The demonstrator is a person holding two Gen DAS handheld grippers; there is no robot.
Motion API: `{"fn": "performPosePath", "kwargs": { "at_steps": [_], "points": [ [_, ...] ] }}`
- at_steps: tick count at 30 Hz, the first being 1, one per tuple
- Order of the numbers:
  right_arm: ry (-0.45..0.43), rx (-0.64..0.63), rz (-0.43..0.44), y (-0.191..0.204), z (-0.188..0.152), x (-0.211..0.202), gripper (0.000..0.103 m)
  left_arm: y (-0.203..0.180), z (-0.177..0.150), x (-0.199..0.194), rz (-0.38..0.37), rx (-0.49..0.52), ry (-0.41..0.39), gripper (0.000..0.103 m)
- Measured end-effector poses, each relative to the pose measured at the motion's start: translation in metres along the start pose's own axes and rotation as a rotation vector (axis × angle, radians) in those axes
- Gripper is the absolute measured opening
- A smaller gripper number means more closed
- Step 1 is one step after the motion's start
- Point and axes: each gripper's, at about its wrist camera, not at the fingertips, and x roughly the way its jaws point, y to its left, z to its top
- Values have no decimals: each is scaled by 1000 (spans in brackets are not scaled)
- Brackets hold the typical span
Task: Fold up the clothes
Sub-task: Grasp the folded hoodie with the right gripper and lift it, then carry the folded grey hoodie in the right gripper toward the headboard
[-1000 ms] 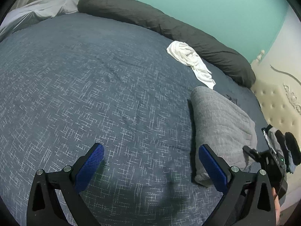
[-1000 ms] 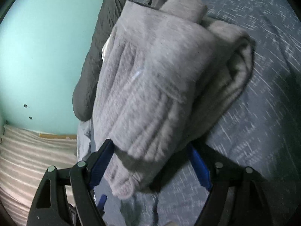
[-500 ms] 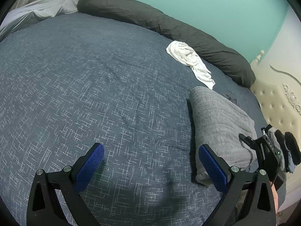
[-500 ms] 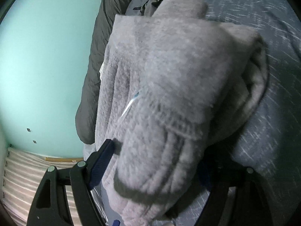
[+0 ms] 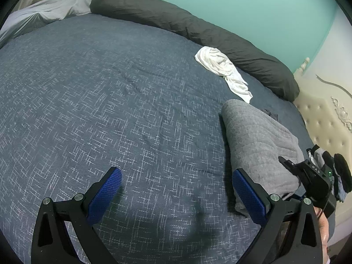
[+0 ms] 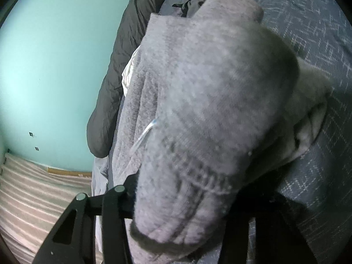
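- While the left hand-held gripper (image 5: 176, 194) hung spread and empty over the dark blue crosshatch-patterned bed cover (image 5: 110, 101), the folded grey fleece garment (image 5: 257, 145) lay just to its right, near the bed's edge.
- Its long axis ran away from the cameras, toward the long dark grey bolster pillow (image 5: 198, 28).
- The right hand-held gripper (image 6: 198, 215) was plainly the nearer: the bundle's near end sat between its fingers and covered them, so whether it pinched the cloth couldn't be told.
- A crumpled white cloth (image 5: 222, 70) lay beyond, unfolded, beside the pillow.
- Judging by that, the grey piece looked folded; the white one wanted attention.
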Motion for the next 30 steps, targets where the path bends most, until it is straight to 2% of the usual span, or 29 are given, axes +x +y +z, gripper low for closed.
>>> {"fn": "performPosePath", "kwargs": {
  "at_steps": [6,10,16,21,24,30],
  "points": [
    [20,-100,-11,23,15,-9,35,-9,1,2,-6,10,-1,103],
    [83,-170,-21,31,34,-17,34,-16,2,4,-9,16,0,103],
    [258,-287,-30,33,77,-29,33,-34,4,10,-27,37,7,103],
    [408,-421,-83,39,114,-46,33,-56,5,16,-49,63,11,103],
    [471,-459,-108,37,133,-57,33,-73,7,22,-74,85,19,103],
    [649,-554,-200,15,149,-76,32,-113,4,39,-141,134,58,103]
  ]
}}
